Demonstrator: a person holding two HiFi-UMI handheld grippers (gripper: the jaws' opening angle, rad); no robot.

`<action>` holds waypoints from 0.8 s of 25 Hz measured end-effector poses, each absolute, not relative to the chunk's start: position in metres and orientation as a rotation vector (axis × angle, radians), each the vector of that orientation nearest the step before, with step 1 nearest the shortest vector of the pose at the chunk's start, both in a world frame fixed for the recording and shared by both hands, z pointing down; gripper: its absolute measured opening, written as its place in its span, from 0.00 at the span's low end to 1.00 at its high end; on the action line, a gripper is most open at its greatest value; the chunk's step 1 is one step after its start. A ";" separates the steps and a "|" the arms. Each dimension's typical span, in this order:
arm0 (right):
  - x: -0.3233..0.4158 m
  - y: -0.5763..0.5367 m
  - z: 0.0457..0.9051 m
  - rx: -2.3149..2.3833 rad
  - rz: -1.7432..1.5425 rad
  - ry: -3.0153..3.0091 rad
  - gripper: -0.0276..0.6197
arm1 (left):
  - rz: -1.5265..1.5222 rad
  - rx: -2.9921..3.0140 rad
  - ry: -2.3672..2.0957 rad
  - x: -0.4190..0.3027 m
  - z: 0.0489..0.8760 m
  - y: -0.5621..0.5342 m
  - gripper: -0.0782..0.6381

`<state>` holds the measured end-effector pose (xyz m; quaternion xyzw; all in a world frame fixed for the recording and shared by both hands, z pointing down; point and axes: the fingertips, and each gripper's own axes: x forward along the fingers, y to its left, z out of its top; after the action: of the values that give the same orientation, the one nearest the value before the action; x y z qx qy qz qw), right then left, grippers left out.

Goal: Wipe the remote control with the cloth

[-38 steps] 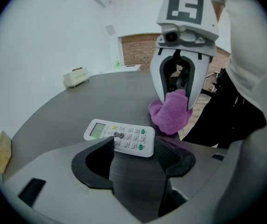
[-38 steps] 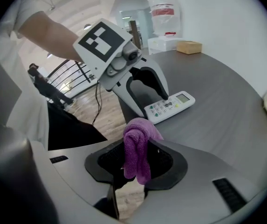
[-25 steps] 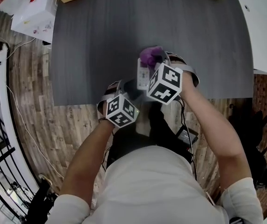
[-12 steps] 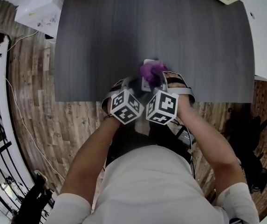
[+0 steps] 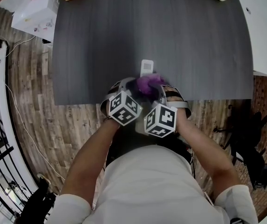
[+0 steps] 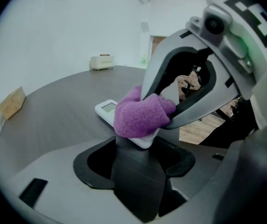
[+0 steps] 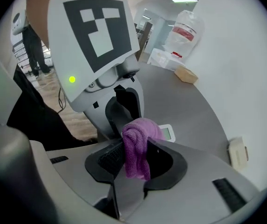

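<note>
Head view: both forearms reach out from the body and come together at the near edge of the dark grey wood-grain table (image 5: pixel 100 41). The marker cubes sit side by side. The left gripper (image 5: pixel 134 85) and right gripper (image 5: pixel 155 88) both angle down and forward. A slim white remote control (image 5: pixel 146 67) pokes out past them over the table, with a fuzzy purple cloth (image 5: pixel 147 83) bunched on its near half.

Left gripper view: the jaws stand wide but they're clamped on the remote's near end, holding it tilted up off the table, screen end pointing away. The cloth sits right on top of it, and the right gripper comes in from the right, pinching that cloth.

Right gripper view: the jaws are closed on the cloth, with a fold of it hanging down between them. The remote's screen end peeks out just behind.
</note>
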<state>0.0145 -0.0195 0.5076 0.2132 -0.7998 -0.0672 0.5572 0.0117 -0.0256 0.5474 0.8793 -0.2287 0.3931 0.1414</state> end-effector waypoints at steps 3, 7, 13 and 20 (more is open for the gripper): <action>0.016 -0.011 0.507 0.509 -0.032 -1.919 0.24 | 1.130 2.537 -0.663 0.012 0.548 -0.025 0.46; 0.020 0.005 0.506 0.476 0.220 -1.968 0.24 | 1.131 2.535 -0.665 0.012 0.548 -0.025 0.46; 0.036 -0.016 0.479 0.511 0.387 -2.044 0.24 | 1.103 2.497 -0.709 0.009 0.547 -0.027 0.46; 0.045 -0.090 0.498 0.565 -0.014 -1.870 0.24 | 1.019 2.419 -0.726 0.006 0.544 -0.026 0.46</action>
<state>0.0447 -0.0905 0.4983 0.2396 -0.7932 -0.0059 0.5598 0.0060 -0.0259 0.5442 0.8689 -0.2608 0.3660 0.2076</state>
